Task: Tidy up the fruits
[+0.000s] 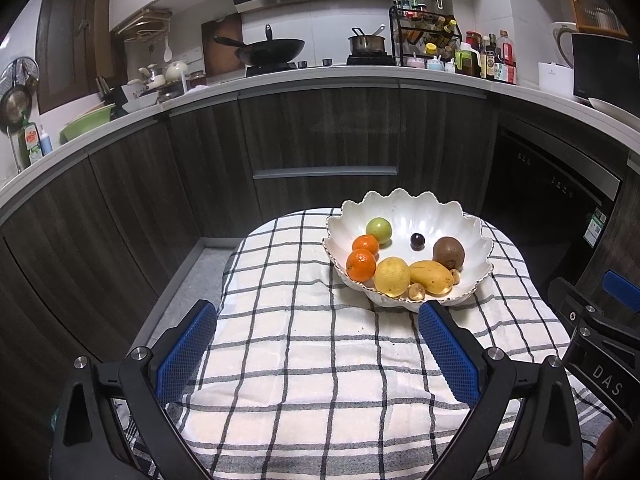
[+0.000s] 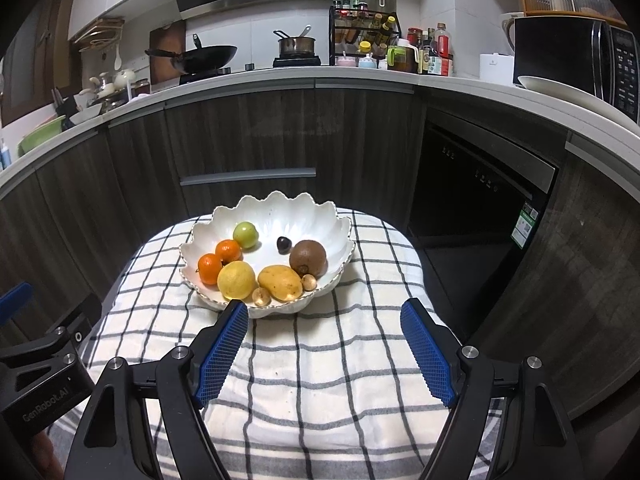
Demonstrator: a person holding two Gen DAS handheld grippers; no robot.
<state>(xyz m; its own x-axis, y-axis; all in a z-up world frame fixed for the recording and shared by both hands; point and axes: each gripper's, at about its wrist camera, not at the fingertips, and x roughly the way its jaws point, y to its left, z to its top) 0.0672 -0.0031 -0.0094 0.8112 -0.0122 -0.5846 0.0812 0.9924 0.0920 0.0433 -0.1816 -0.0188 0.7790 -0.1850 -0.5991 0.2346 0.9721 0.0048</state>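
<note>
A white scalloped bowl (image 1: 424,210) (image 2: 280,210) stands on a checked cloth (image 1: 312,360) (image 2: 320,368). It holds two oranges (image 1: 361,266) (image 2: 209,268), a green fruit (image 1: 378,230) (image 2: 245,234), a lemon (image 1: 392,276) (image 2: 236,280), a yellow mango (image 1: 432,277) (image 2: 280,282), a brown kiwi (image 1: 449,255) (image 2: 308,258), a dark cherry (image 1: 417,241) (image 2: 283,244) and small brown fruits (image 1: 416,291) (image 2: 262,297). My left gripper (image 1: 318,316) hangs open in front of the bowl, nothing between its blue pads (image 1: 188,360). My right gripper (image 2: 324,316) is open too, its left finger just short of the bowl's near rim.
Dark cabinet fronts (image 1: 320,140) curve behind the cloth-covered stand, and a dishwasher door (image 2: 480,192) is at the right. The counter above carries a wok (image 1: 272,50), a pot (image 1: 366,43), bottles (image 2: 420,54) and a microwave (image 2: 576,56). The other gripper's body shows at each view's edge.
</note>
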